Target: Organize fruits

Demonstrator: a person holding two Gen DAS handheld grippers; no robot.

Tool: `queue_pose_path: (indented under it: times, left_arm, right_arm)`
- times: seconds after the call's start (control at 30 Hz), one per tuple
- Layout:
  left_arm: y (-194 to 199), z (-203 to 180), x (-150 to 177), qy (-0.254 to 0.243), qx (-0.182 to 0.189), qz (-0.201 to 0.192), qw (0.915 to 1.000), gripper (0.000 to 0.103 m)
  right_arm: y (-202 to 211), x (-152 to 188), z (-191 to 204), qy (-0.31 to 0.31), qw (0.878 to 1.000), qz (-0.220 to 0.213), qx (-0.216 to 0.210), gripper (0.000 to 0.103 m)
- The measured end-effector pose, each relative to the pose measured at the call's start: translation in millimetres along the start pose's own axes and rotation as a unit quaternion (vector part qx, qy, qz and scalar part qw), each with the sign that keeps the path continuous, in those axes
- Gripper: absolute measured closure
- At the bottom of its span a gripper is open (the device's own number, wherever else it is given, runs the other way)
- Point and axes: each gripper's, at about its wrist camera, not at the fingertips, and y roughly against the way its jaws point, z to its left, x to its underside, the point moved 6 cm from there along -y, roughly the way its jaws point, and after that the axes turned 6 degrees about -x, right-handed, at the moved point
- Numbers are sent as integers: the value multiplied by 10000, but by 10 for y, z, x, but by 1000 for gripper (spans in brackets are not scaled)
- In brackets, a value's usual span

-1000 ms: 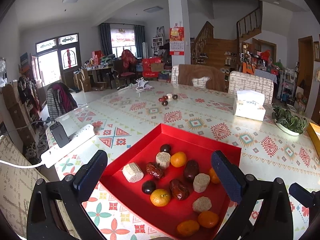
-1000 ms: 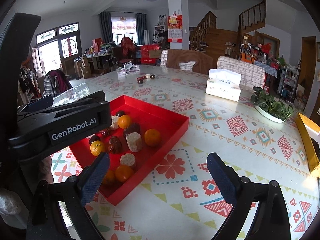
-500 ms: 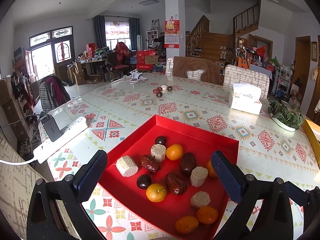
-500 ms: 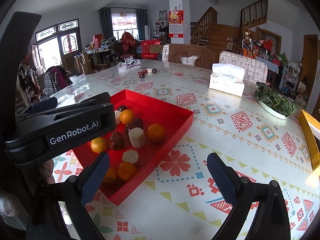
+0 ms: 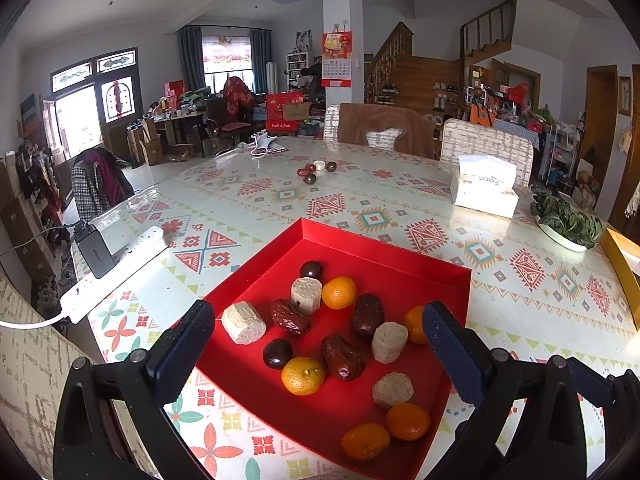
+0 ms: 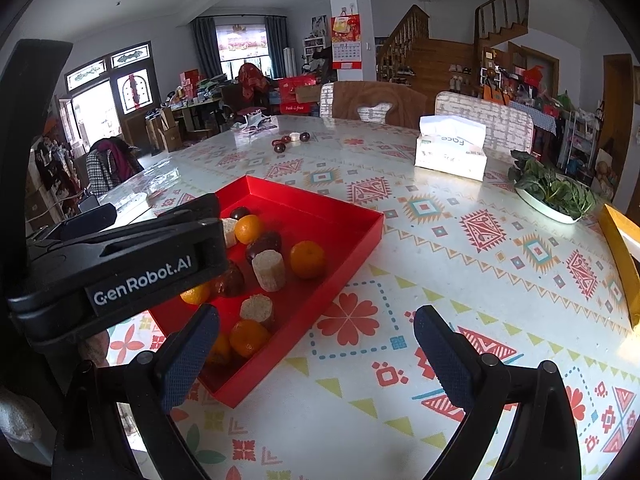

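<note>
Left gripper (image 5: 320,344) spread wide and empty, hanging directly over the red tray (image 5: 384,256), with the tangerines (image 5: 303,375), dark dates (image 5: 343,357) and pale cut cylinders (image 5: 243,322) lying between and just beyond its fingers. Right gripper (image 6: 316,348) likewise wide and empty, above the patterned table (image 6: 460,248), tray corner (image 6: 236,396) just beside its left finger.

L tongs (image 5: 318,342) wide apart, empty | above red tray (image 5: 384,254) w/ tangerines, dates, beige chunks (sugarcane?)
</note>
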Motion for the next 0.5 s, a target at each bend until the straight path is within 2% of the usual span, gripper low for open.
queue_pose_path:
  times: [0.5]
  left_arm:
    - [-49, -62, 63, -17, 70, 128, 9999, 0]
  right_arm:
    - [-65, 53, -55, -119, 9999, 77, -33, 3]
